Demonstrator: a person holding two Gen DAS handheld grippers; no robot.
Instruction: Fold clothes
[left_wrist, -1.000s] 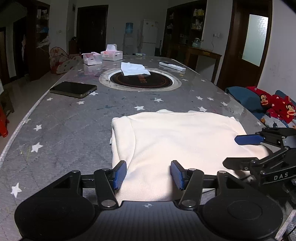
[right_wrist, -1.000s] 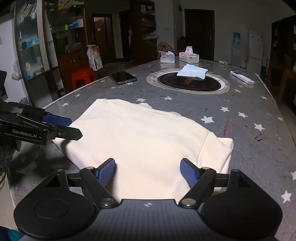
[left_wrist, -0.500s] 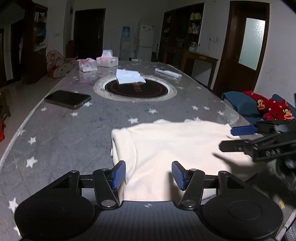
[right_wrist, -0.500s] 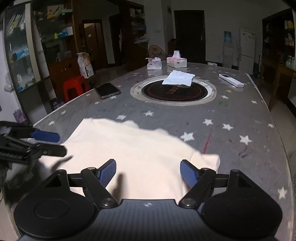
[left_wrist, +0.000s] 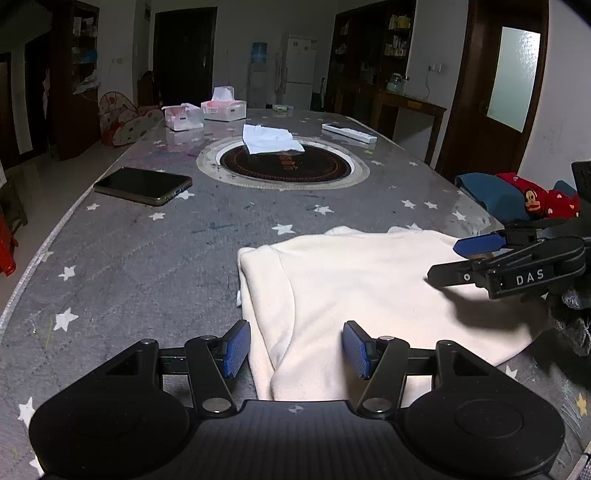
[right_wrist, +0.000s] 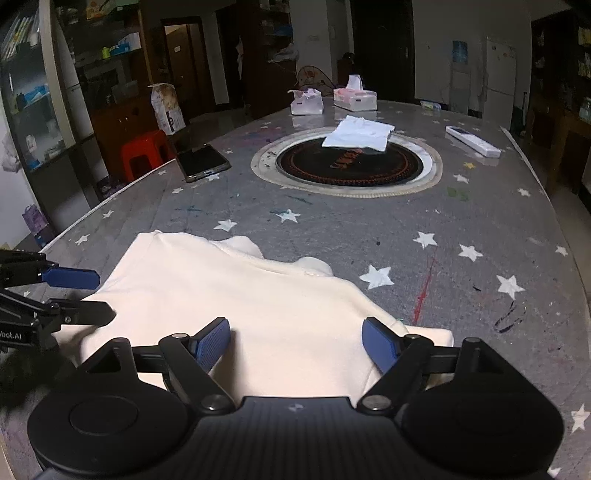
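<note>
A cream garment (left_wrist: 354, 291) lies folded flat on the grey star-patterned table near its front edge; it also shows in the right wrist view (right_wrist: 236, 299). My left gripper (left_wrist: 295, 349) is open and empty, held over the garment's near left edge. My right gripper (right_wrist: 295, 345) is open and empty, held over the garment's near right part. Each gripper shows in the other's view: the right one (left_wrist: 465, 258) over the garment's right side, the left one (right_wrist: 88, 295) at its left side.
A phone (left_wrist: 142, 185) lies at the left. A round inset hotplate (left_wrist: 282, 166) with a white cloth (left_wrist: 269, 138) sits mid-table. Two tissue boxes (left_wrist: 223, 107) and a white remote (left_wrist: 349, 133) are at the back. Red and blue clothes (left_wrist: 524, 195) lie off the right edge.
Both grippers rose from just above the garment and have come back down a little, staying open. The garment has not moved.
</note>
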